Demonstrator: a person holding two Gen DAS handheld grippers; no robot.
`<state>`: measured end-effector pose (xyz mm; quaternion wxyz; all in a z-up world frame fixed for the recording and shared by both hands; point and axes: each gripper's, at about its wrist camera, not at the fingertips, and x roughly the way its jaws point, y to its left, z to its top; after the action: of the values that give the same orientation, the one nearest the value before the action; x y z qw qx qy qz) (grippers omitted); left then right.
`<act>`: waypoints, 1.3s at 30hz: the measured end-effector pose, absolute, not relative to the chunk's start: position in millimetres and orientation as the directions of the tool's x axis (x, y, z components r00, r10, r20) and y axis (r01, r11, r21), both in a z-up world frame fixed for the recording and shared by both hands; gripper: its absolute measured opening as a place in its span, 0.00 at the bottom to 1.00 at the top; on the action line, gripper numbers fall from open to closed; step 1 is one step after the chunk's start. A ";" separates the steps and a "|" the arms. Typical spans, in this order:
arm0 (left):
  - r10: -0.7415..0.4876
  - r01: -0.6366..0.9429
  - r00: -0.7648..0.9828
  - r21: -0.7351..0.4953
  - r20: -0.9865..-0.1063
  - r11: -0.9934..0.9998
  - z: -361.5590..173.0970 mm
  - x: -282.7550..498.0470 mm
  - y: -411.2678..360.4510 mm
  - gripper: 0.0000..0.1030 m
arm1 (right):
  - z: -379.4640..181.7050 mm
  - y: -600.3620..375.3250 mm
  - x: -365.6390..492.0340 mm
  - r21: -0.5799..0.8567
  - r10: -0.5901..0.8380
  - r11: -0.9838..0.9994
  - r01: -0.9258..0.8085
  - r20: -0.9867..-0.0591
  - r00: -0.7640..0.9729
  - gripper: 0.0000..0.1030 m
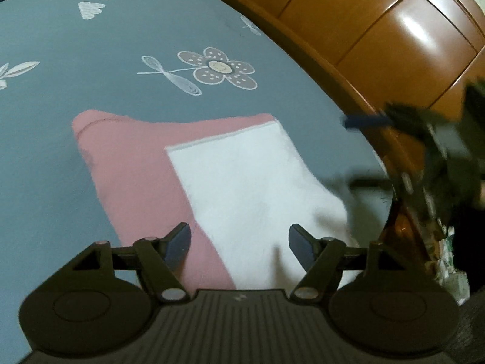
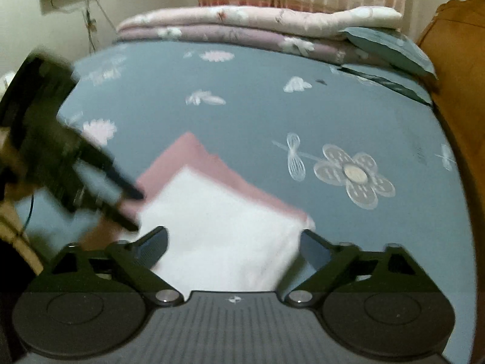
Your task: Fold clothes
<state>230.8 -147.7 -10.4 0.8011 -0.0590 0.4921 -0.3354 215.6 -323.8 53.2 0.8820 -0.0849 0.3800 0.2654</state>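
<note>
Two grippers (image 1: 239, 244) (image 2: 235, 247) agape, empty, above soft, light, floppy pink-and-white cloth (image 1: 242, 182) at frame centre; best pinched at corners.

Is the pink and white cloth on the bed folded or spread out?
Folded: the cloth lies flat with its white part doubled over the pink, edges stepped.

A pink-and-white garment (image 1: 212, 176) lies flat on the bed, folded to a compact shape, the white panel (image 1: 242, 188) lying on top with pink showing along one side and past its far edge. Seen from the left wrist, it spreads just ahead of the fingers (image 1: 178, 242), white between them, pink by the left-hand tip. The fabric looks fleecy and smooth.
</note>
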 end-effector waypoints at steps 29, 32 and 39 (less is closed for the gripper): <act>-0.457 0.105 0.507 -0.474 -0.731 0.874 -1.0 190.5 -61.7 0.70 | -45.3 -291.0 376.7 0.316 0.576 0.668 -0.674 -0.792 0.200 0.34; -0.465 0.118 0.503 -0.475 -0.728 0.872 -2.4 196.9 -63.6 0.71 | -39.8 -290.2 370.4 0.288 0.563 0.677 -0.677 -0.796 0.225 0.10; -0.482 0.137 0.506 -0.485 -0.715 0.864 -6.7 208.4 -62.0 0.71 | -13.3 -305.3 358.2 0.189 0.518 0.757 -0.625 -0.758 0.397 0.09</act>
<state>208.4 -62.0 -6.7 0.8475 -0.1865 0.4622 -0.1828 358.2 -305.3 -13.3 0.8333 -0.0628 0.4290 0.3429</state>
